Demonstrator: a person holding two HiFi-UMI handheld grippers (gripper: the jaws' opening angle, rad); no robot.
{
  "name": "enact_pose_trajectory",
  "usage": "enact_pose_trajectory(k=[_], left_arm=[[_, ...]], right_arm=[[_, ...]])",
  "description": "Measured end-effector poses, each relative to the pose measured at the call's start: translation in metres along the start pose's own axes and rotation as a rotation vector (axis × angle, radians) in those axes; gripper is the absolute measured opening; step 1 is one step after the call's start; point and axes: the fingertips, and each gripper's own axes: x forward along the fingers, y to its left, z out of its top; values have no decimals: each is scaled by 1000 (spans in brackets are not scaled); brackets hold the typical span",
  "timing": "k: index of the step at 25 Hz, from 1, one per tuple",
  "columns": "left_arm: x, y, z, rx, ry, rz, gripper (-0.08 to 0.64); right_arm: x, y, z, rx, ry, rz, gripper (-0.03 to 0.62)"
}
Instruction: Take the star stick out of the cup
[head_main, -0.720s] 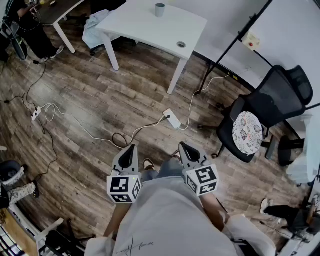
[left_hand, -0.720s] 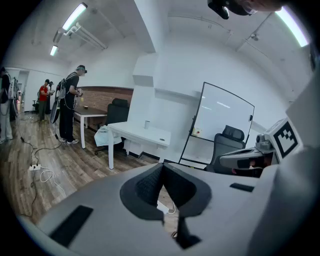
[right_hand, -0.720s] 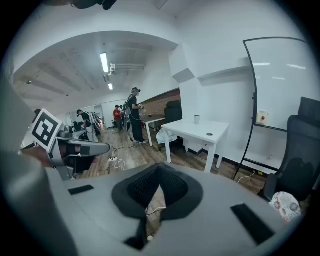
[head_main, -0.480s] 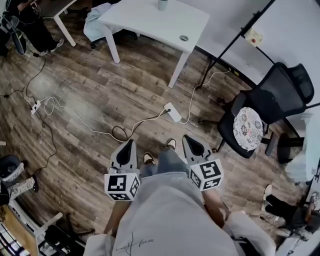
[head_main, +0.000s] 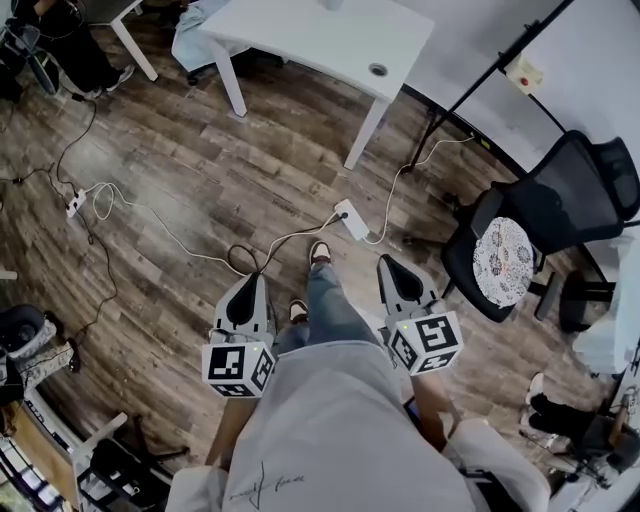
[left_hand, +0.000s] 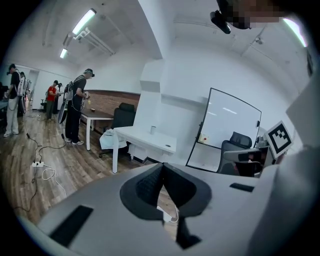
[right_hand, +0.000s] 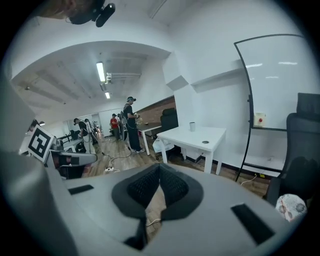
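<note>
My left claw (head_main: 249, 287) and right claw (head_main: 388, 268) are pinched together, empty; the cup (right_hand: 192, 126) stands on the far table (right_hand: 186, 136).

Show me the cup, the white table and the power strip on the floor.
cup (right_hand: 192, 126): right gripper view, middle of its side wall.
white table (head_main: 330, 40): head view, bare part of its top.
power strip (head_main: 351, 219): head view, middle of its casing.

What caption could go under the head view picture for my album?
A person on a wooden floor faces a white table, left tool and right tool both shut and empty.
</note>
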Motion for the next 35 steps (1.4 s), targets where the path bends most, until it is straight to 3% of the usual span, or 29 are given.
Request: enact_pose_trajectory(k=[18, 27, 35], left_arm=[[179, 19, 92, 31, -10, 8, 8], [209, 19, 99, 3, -1, 24, 8], [230, 49, 103, -37, 2, 50, 8]], right_arm=[[149, -97, 78, -17, 13, 84, 9], [183, -103, 86, -23, 56, 166, 9], [221, -88, 91, -57, 104, 224, 9]])
